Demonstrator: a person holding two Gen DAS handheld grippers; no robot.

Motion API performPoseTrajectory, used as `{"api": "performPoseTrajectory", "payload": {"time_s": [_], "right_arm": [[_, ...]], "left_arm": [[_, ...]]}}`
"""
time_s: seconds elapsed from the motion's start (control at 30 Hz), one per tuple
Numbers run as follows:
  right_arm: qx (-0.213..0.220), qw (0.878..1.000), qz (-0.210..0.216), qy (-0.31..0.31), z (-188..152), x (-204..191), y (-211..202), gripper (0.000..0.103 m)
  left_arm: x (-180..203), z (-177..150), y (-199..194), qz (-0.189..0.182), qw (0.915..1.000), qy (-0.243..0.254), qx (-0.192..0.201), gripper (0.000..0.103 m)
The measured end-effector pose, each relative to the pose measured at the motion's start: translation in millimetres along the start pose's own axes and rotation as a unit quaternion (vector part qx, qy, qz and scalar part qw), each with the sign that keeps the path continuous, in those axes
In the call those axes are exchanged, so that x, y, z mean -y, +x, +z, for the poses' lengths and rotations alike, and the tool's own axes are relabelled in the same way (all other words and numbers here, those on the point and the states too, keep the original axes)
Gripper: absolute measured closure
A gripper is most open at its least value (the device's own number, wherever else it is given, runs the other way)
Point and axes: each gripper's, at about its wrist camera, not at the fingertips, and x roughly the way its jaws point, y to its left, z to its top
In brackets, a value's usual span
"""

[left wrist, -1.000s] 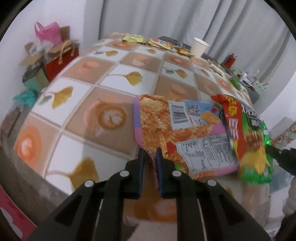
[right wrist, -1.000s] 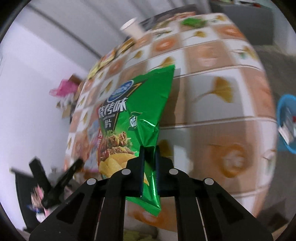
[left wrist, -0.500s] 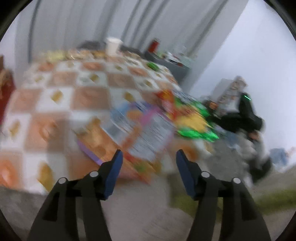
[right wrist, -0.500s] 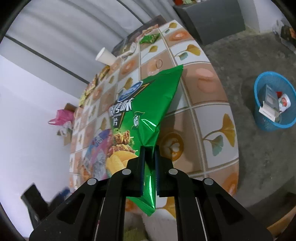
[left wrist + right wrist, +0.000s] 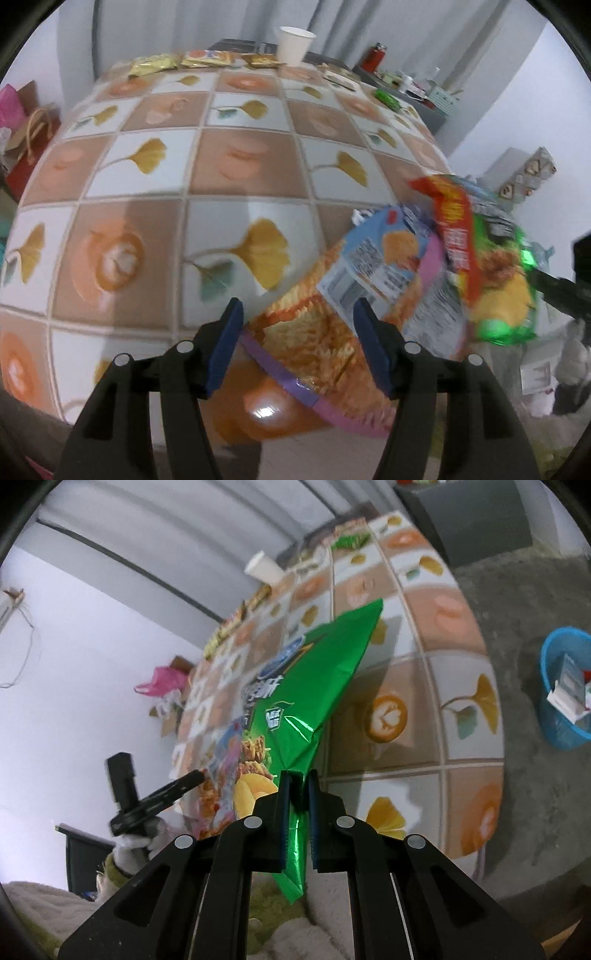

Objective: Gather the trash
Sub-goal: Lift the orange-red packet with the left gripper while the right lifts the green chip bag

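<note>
Left tool (image 5: 297, 341): jaws spread, nothing pinched; orange snack bag (image 5: 314, 332) lies between them at table (image 5: 236, 177) near edge.
Right tool (image 5: 297, 825): pressed together, pinching green chip bag (image 5: 314, 701), lifted over table's near edge.
Blue basket (image 5: 561, 731): on floor, beside table.

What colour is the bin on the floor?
Blue; the bin shows best in the right wrist view.

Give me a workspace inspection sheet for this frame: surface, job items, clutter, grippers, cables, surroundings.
Surface: table with leaf-and-coffee tile cloth.
Job's things: green bag; orange bag at the table's near edge.
Clutter: paper cup, small packets along the far edge.
Grippers: left gripper open, orange bag between its jaws; right gripper shut on green bag.
Cables: nothing seen.
Surroundings: blue bin on the floor holding trash; curtain.
</note>
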Motion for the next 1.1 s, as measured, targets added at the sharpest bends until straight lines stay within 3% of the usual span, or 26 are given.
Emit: {"api": "performPoseTrajectory", "payload": {"time_s": [0.13,0.23,0.37,0.57,0.67,0.77,0.83,0.97,1.1], "right_arm": [[-0.031,0.998,-0.044,-0.015,1.7,-3.8,26.2,0.095],[-0.049,0.995,-0.077,-0.03,0.3,-7.2,41.9,0.095],[-0.054,0.995,-0.077,-0.029,-1.5,-6.4,49.4,0.095],[-0.056,0.996,-0.07,-0.021,0.2,-3.1,53.1,0.095],[-0.051,0.995,-0.077,-0.023,-0.6,-4.0,53.4,0.095],[-0.05,0.996,-0.072,-0.018,-4.0,0.9,48.4,0.095],[-0.047,0.996,-0.068,-0.014,-4.6,2.3,47.9,0.095],[-0.045,0.997,-0.061,-0.007,-3.1,4.9,48.0,0.095],[-0.045,0.997,-0.057,-0.002,-2.6,6.9,46.3,0.095]], "left_arm": [[4.5,-17.6,-9.9,-0.03,0.999,-0.032,-0.005,0.043],[-2.1,-28.4,-19.2,-0.058,0.9948,-0.084,0.0,0.043],[-18.1,-45.6,-27.3,-0.1,0.9821,-0.159,0.004,0.043],[-16.2,-49.8,-26.1,-0.13,0.9766,-0.171,0.003,0.043],[-16.8,-51.3,-29.8,-0.192,0.9632,-0.188,0.005,0.043],[-17.7,-50.8,-32.5,-0.28,0.9373,-0.207,0.016,0.043],[-15.1,-49.2,-32.4,-0.3,0.9311,-0.206,0.018,0.043],[-5.3,-47.6,-23.9,-0.252,0.9501,-0.183,-0.006,0.043],[16.8,-50.1,-14.1,-0.229,0.9614,-0.15,-0.032,0.05]]}}
